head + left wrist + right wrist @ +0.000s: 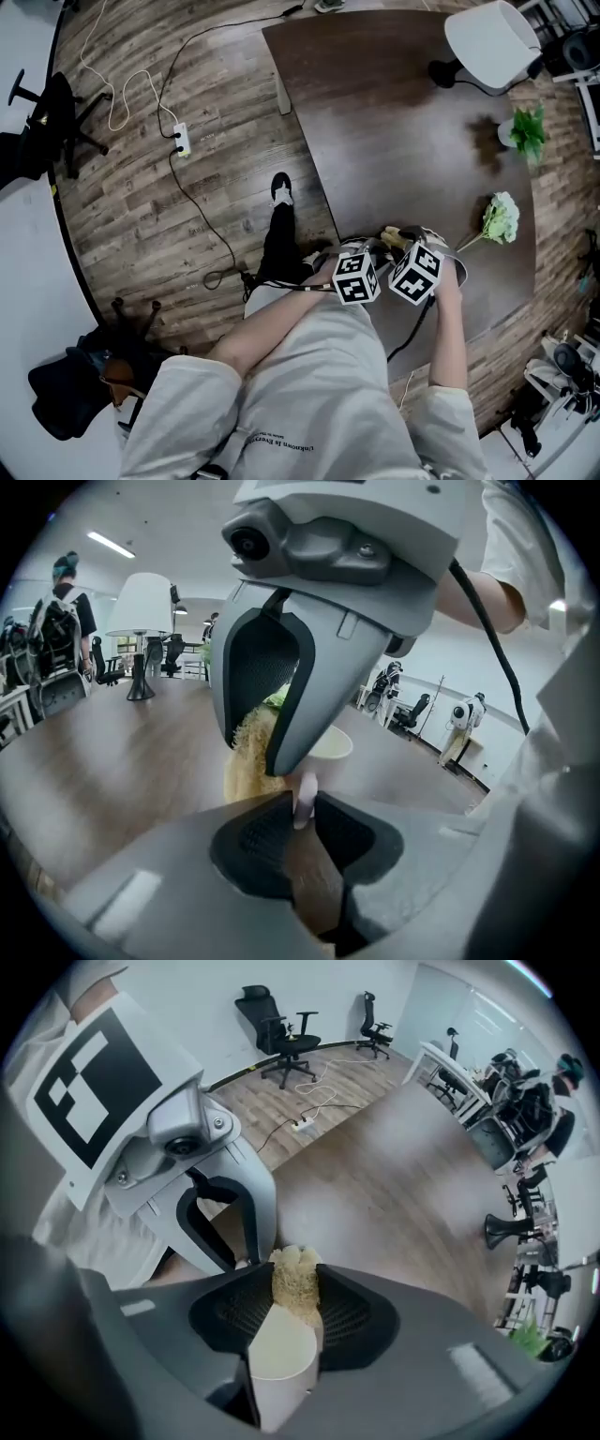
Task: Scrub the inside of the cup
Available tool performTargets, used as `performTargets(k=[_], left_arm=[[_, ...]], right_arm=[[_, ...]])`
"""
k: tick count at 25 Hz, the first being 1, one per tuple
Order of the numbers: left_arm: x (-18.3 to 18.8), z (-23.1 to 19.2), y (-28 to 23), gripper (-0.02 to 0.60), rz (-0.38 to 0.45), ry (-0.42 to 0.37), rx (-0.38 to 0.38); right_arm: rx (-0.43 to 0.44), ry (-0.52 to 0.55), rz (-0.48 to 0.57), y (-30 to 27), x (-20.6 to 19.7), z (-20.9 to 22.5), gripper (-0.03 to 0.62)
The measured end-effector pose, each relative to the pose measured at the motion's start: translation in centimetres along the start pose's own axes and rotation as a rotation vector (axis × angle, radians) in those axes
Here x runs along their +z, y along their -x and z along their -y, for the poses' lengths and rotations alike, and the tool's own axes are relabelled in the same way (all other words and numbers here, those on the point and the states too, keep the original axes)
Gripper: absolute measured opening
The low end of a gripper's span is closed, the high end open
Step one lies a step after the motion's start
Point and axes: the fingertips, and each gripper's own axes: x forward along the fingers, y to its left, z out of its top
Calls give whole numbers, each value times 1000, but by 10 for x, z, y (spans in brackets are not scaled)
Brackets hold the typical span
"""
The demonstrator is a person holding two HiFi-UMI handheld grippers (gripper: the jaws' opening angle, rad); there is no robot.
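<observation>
My left gripper had its jaws clenched on the thin pale handle of the scrubber. The handle stood up between the jaws toward 12 o'clock. Just beyond it was the scrubber's yellow fibrous head, tucked against one of the right gripper's jaws.

My right gripper was grasping the cup, a pale cream one, held between its jaws with the open mouth turned toward that gripper's camera. In the right gripper view the yellow head sat at 12 o'clock of the cup's mouth, touching the far rim. I could not tell how far it reached inside. From the left gripper view only a slice of the cup's rim showed, at 3 o'clock of the yellow head.

In the head view both grippers were close together, marker cubes nearly touching, over the near edge of the dark brown bench. A white flower lay on the bench at 2 o'clock from the grippers, well apart from them. A small green plant stood farther off at 1 o'clock, and a white lamp stood beyond it near the far edge. At 10 o'clock, a power strip with its cables lay on the wood floor.
</observation>
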Motion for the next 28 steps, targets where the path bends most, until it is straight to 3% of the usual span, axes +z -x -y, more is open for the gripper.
performTargets(k=[11, 21, 28], left_arm=[[-2, 1, 0, 72, 19, 24, 13], [-3, 8, -3, 71, -5, -1, -5], [-6, 13, -2, 71, -34, -13, -20]], right_arm=[[79, 77, -96, -19, 2, -3, 164], [143, -125, 50, -21, -6, 10, 164], [88, -192, 79, -19, -23, 37, 164]])
